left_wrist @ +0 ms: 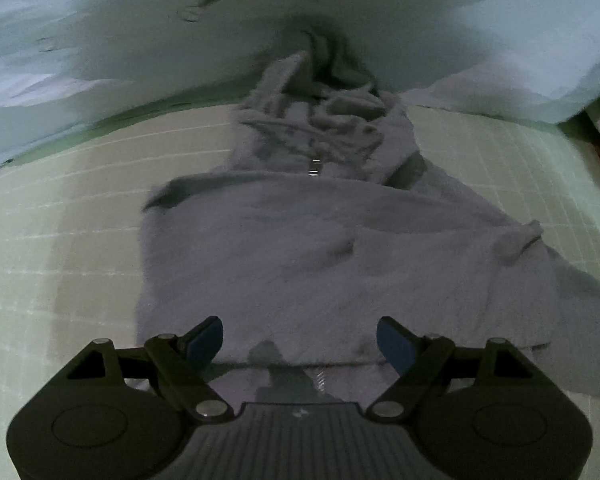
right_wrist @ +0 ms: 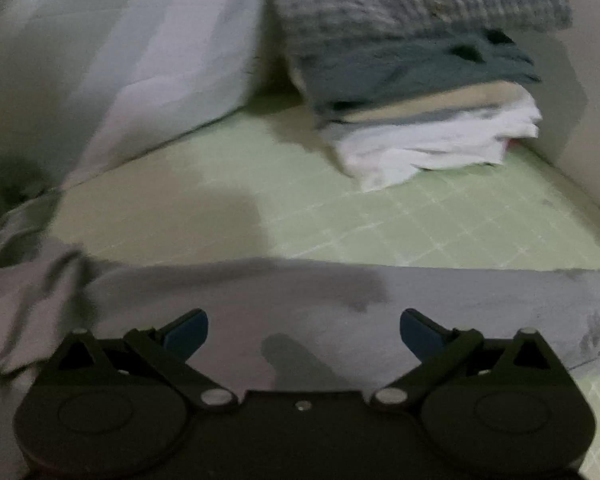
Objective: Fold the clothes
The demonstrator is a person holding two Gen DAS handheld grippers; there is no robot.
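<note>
Grey garment (left_wrist: 300, 248) lies rumpled on the green mat (left_wrist: 60, 208), not yet folded. We hover over it, left gripper (left_wrist: 300, 338) and right gripper (right_wrist: 304, 330) both spread, grasping nothing. Beyond the garment, a folded stack (right_wrist: 420, 92) is done.

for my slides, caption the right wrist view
Open right gripper above a grey fleece garment on a green grid mat, folded clothes stack behind.

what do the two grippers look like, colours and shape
Both look alike. The left gripper and right gripper each have a black body with two round housings, angled black linkage arms with silver pivot pins, and short fingers faced with blue pads. The left body has a ribbed centre panel; the right shows a small silver screw at centre. No cables or sleeves show.
</note>
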